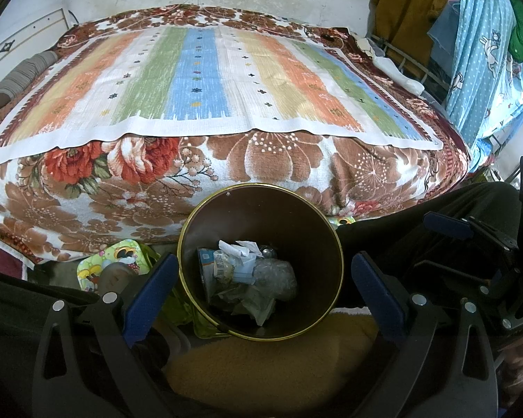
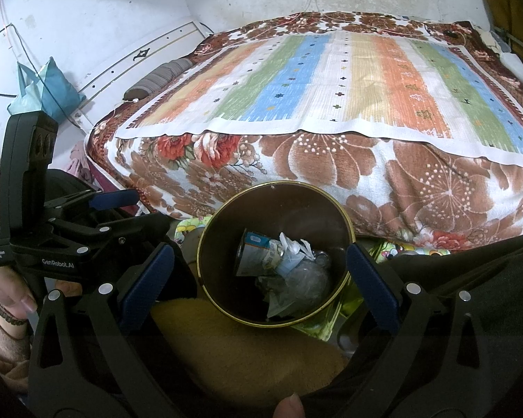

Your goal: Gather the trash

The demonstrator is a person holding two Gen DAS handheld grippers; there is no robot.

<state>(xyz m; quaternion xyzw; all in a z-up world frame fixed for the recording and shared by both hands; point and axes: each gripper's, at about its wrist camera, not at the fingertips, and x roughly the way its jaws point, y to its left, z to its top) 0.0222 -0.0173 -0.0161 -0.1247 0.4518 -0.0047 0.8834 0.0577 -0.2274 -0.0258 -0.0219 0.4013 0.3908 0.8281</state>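
Both tongs released and empty, left gripper (image 1: 261,289) and right gripper (image 2: 261,278) over the bin (image 1: 326,244) holding trash (image 1: 247,278) at lower centre; bedspread (image 1: 198,80) above looks clear, so scan the floor edges next.

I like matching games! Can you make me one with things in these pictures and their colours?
Things:
1. trash bin
2. gripper pads
3. hanging bunny cloth
4. cushion

Colours:
A. dark blue
B. mustard yellow
C. dark brown with a gold rim
D. light blue with white dots

Pairs: 1-C, 2-A, 3-D, 4-B
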